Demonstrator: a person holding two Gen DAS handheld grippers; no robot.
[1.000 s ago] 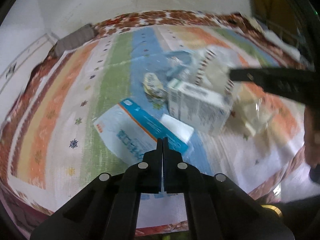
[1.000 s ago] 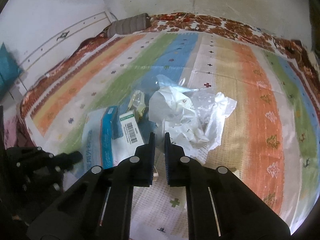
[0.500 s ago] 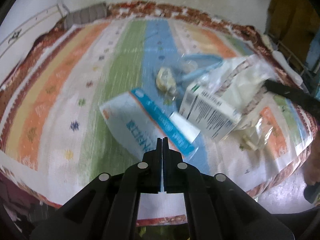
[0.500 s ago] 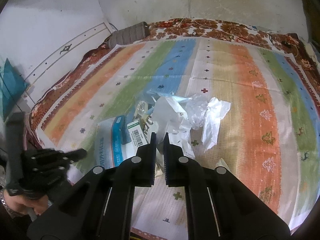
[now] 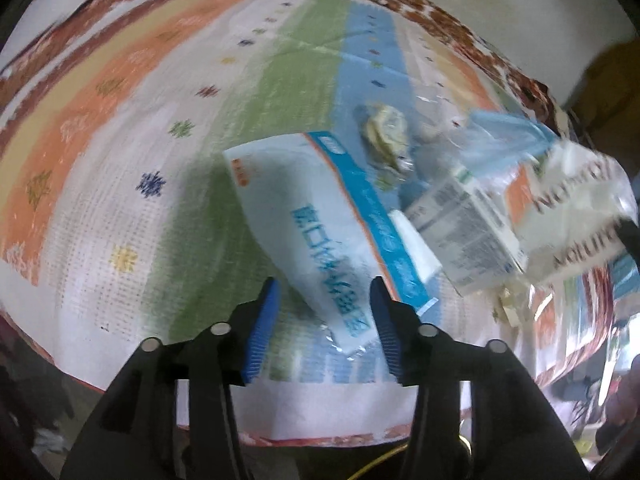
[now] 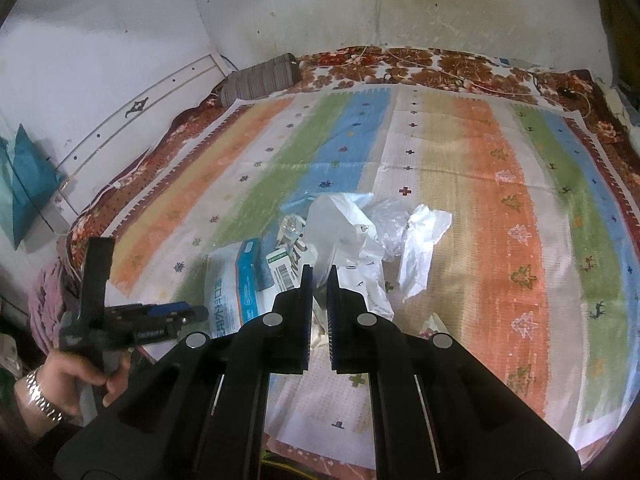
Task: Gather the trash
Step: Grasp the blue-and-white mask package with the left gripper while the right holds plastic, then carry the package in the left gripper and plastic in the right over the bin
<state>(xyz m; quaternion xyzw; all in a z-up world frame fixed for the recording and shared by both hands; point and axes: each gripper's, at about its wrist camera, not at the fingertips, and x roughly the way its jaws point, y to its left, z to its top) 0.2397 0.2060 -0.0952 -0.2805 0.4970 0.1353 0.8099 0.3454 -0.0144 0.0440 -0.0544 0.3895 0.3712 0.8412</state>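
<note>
The white-and-blue packet (image 5: 320, 236) lies flat on the striped mat (image 5: 132, 128), its near corner now between the left gripper's (image 5: 324, 300) blue pads (image 5: 262, 326). Half a second ago those jaws were pressed together; they now stand wide and have come close over the packet, so I judge a grab on it is next. Nothing is held yet.

At 2 o'clock from the packet sits a small carton (image 5: 464, 228), with a crumpled wrapper (image 5: 384, 132) at 1 o'clock and a printed plastic bag (image 5: 576, 216) at 3 o'clock.

The right gripper (image 6: 319, 280) is narrow, as before, over the bag (image 6: 340, 240); whether it pinches the film I cannot tell. A torn white sheet (image 6: 420, 248) lies at 3 o'clock of the bag.
</note>
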